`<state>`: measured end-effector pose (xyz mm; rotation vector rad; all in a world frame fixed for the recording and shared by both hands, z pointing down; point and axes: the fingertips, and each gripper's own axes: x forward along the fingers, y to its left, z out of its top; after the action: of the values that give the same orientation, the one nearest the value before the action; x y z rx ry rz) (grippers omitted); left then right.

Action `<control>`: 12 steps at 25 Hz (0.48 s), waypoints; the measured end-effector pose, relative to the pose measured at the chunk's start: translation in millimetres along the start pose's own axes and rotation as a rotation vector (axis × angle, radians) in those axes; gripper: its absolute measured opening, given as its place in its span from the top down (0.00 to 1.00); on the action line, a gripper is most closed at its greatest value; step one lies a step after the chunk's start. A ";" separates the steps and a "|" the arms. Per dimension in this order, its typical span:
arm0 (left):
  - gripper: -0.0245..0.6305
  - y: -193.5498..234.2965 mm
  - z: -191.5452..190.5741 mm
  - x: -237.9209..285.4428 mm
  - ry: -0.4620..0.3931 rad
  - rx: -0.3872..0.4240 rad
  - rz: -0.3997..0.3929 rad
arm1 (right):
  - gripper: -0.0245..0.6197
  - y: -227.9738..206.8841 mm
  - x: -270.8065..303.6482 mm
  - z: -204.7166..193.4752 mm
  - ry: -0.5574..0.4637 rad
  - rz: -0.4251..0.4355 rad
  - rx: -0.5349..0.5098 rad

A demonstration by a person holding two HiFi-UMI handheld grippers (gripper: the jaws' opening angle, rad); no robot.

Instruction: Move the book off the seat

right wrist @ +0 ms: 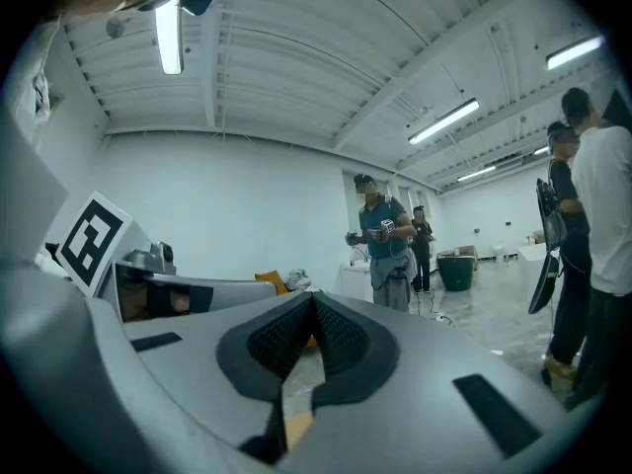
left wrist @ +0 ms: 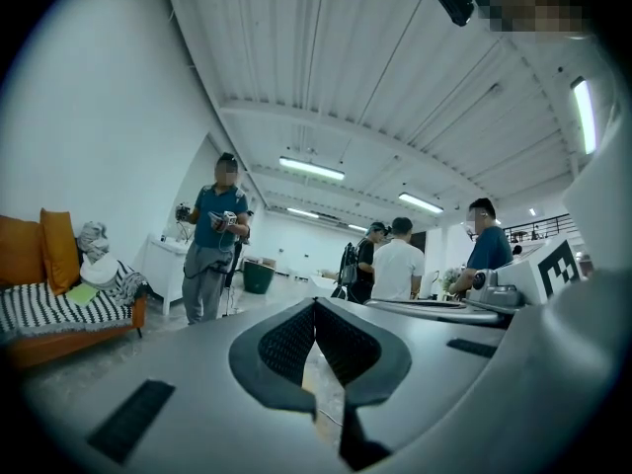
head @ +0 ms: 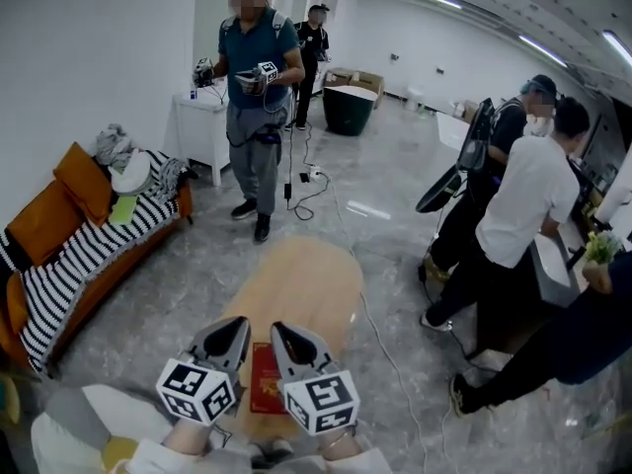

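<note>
A red book [head: 265, 378] lies flat on a pale wooden oval seat [head: 296, 279] just in front of me. In the head view my left gripper [head: 238, 325] and right gripper [head: 278, 330] hover side by side above the book's near end, pointing level out over the seat. In the left gripper view the left gripper [left wrist: 315, 304] has its jaws closed tip to tip with nothing between them. The right gripper [right wrist: 313, 297] looks the same in its own view, shut and empty. The grippers' bodies hide the book's lower part.
An orange sofa [head: 79, 255] with a striped cover stands along the left wall. A person [head: 255, 87] holding grippers stands beyond the seat. Several people [head: 513, 215] crowd the right side. A cable [head: 387, 355] runs across the floor right of the seat.
</note>
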<state>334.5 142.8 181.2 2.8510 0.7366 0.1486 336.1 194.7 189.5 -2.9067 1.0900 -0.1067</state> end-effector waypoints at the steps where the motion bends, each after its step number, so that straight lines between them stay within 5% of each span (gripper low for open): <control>1: 0.95 -1.1 -1.0 0.2 0.002 0.000 0.004 | 0.94 0.1 0.0 0.0 0.004 0.001 -0.001; 12: 0.95 8.7 0.7 -0.5 0.009 -0.016 0.046 | 0.94 -0.8 7.7 9.4 0.010 0.005 -0.007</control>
<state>338.2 135.0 182.4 2.8549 0.6680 0.1732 343.1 190.3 180.6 -2.9121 1.1019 -0.1185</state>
